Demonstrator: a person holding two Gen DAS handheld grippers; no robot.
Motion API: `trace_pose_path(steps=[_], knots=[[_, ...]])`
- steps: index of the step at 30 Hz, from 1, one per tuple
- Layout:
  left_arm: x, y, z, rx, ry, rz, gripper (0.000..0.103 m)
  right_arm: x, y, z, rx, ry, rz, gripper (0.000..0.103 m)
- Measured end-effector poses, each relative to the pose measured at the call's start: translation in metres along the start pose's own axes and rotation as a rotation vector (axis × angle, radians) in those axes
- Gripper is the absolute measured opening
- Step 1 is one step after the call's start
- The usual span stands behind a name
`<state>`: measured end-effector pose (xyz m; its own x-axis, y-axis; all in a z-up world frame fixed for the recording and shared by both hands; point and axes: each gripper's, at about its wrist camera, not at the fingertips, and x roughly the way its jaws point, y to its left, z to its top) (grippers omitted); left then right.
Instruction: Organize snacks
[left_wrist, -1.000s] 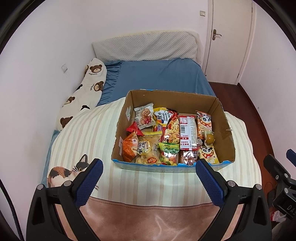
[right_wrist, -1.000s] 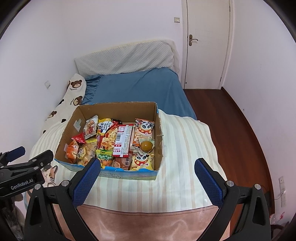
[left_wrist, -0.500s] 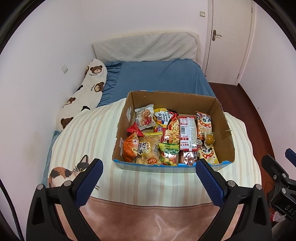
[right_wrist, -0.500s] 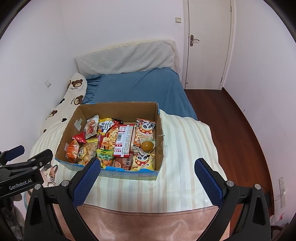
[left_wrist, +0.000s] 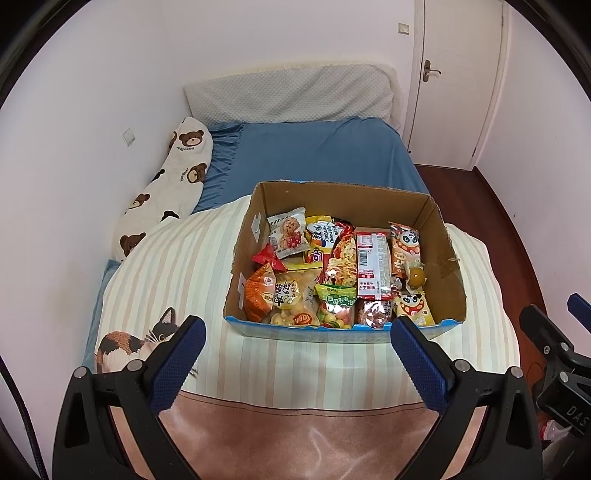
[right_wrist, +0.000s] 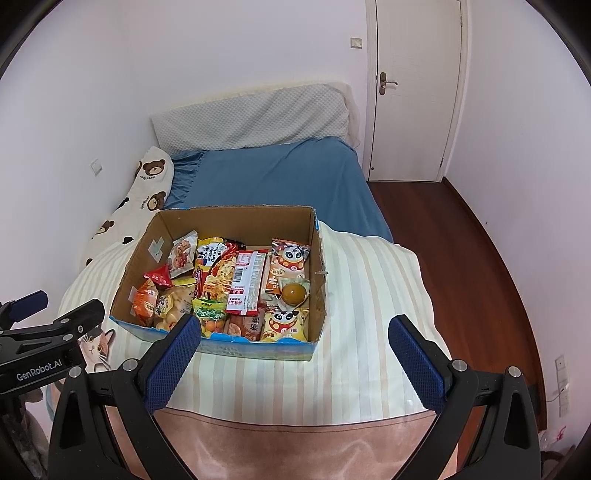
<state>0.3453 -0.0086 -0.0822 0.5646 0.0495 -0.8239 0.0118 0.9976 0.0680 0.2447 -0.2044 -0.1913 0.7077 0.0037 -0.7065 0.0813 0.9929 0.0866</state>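
An open cardboard box (left_wrist: 448, 258) (right_wrist: 140, 266) sits on a striped quilt on the bed. It holds several snack packs: a red-and-white noodle pack (left_wrist: 372, 264) (right_wrist: 248, 282), panda packs (left_wrist: 405, 248) (right_wrist: 286, 325), an orange chip bag (left_wrist: 260, 295), a round yellow-brown snack (left_wrist: 416, 277) (right_wrist: 293, 293). My left gripper (left_wrist: 297, 341) is open and empty, near the box's front edge. My right gripper (right_wrist: 295, 341) is open and empty, at the box's front right corner.
The striped quilt (left_wrist: 177, 280) with a cat print (left_wrist: 122, 343) covers the near bed. A bear-print pillow (left_wrist: 166, 188) lies along the left wall. Blue sheet (right_wrist: 280, 184) and a grey headboard cushion (right_wrist: 255, 118) lie behind. Wooden floor (right_wrist: 461, 251) and a door (right_wrist: 413, 88) are right.
Both grippers have drifted slightly; the box sits a little lower in both views. Nothing was grasped or moved.
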Motion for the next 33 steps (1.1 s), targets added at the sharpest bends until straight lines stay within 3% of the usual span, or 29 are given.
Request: trace_pose_path(steps=[33], knots=[[-0.013,-0.007,-0.005,0.019,-0.020,0.000,0.103,-0.006,0.001,0.002,0.016,-0.009,-0.004,0.103]])
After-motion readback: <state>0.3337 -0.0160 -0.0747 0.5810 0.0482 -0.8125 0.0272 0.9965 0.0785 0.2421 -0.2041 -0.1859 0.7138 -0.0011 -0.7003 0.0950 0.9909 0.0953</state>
